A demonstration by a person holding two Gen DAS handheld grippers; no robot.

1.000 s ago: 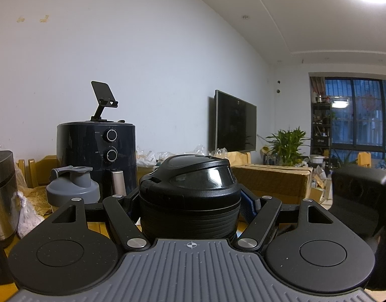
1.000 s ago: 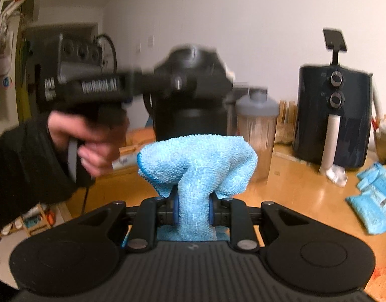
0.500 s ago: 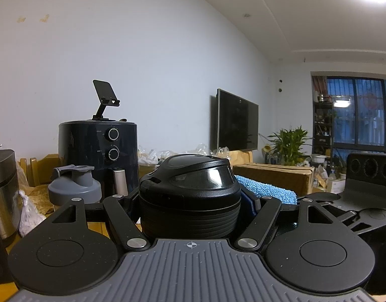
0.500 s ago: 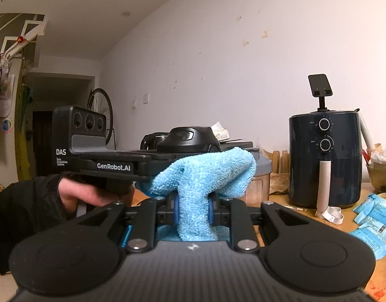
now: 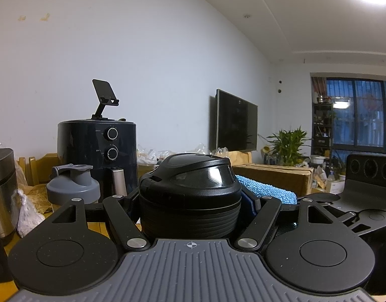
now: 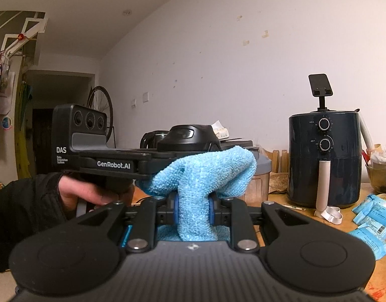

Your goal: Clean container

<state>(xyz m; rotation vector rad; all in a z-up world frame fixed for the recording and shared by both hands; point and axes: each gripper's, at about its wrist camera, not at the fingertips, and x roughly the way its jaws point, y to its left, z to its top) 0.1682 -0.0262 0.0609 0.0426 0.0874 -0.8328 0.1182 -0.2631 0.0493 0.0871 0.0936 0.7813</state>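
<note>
**Black container clamped at the left, blue cloth laid against its side**

A wooden table [image 6: 353, 216] runs along a white wall [image 5: 142, 63]; farther off in the left wrist view hang a dark TV [image 5: 235, 120] and a window [image 5: 356, 115], with a potted plant [image 5: 288, 146] and a cardboard box [image 5: 275, 178] below.

On the table stand a dark air fryer [image 6: 325, 161] with 2 dials, a phone stand [image 6: 319, 91] on top of it, and a grey-lidded shaker bottle [image 5: 72, 188]. A steel canister [image 5: 3, 188] sits at the left edge. What is inside any of them is hidden.

The left gripper [image 5: 190, 201] pinches the black container [image 5: 190, 193], lid on, held upright just above the table. The right gripper [image 6: 193, 211] pinches a blue cloth [image 6: 203, 173], its jaws easing apart slightly; the cloth's folded end lies against the container's side. A hand [image 6: 84, 191] grips the left tool's handle.

Blue packets [image 6: 371, 219] crowd the table's right side; bare wood shows in front of the fryer.
</note>
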